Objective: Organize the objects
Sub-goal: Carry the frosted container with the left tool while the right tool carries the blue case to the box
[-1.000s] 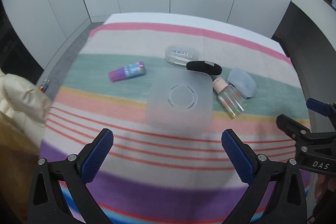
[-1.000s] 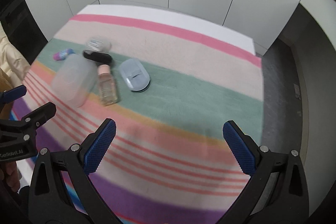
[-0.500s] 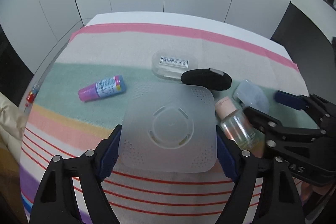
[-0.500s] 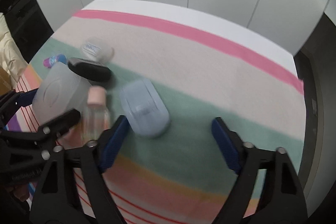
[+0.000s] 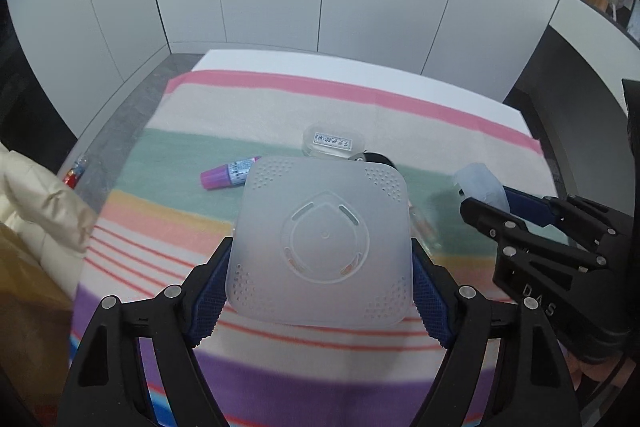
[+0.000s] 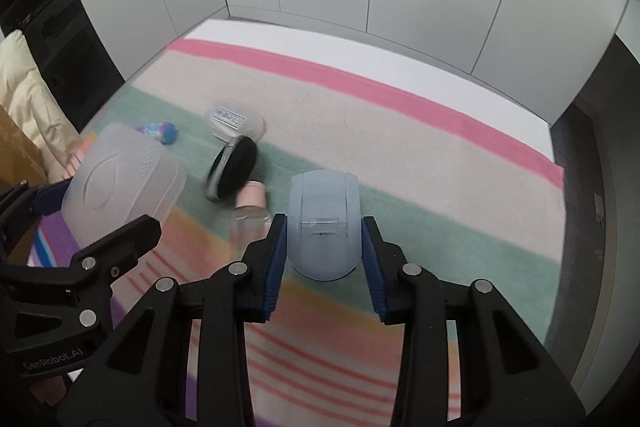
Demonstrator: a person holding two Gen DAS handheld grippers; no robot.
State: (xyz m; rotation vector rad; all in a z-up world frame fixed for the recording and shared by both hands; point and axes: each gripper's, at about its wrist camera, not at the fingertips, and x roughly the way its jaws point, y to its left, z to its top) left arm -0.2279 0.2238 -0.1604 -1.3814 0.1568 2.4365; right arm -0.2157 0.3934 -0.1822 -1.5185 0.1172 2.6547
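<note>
Gripping the frosted square lid [image 5: 322, 241] by its side edges, the left claw [image 5: 320, 291] holds it above the striped bench [image 5: 280, 115]. Having just closed, the right claw [image 6: 323, 259] clamps the pale-blue case [image 6: 323, 227]; its body reads "DAS".

Black claw [image 5: 320, 291], blue ribbed pads [image 6: 276, 263], silver screws

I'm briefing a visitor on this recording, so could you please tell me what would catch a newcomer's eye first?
The frosted square lid fills the left view, clamped between the left gripper fingers above the striped blanket. In the right view, the right gripper has just closed on a pale blue case. A black pouch lies beyond.
</note>
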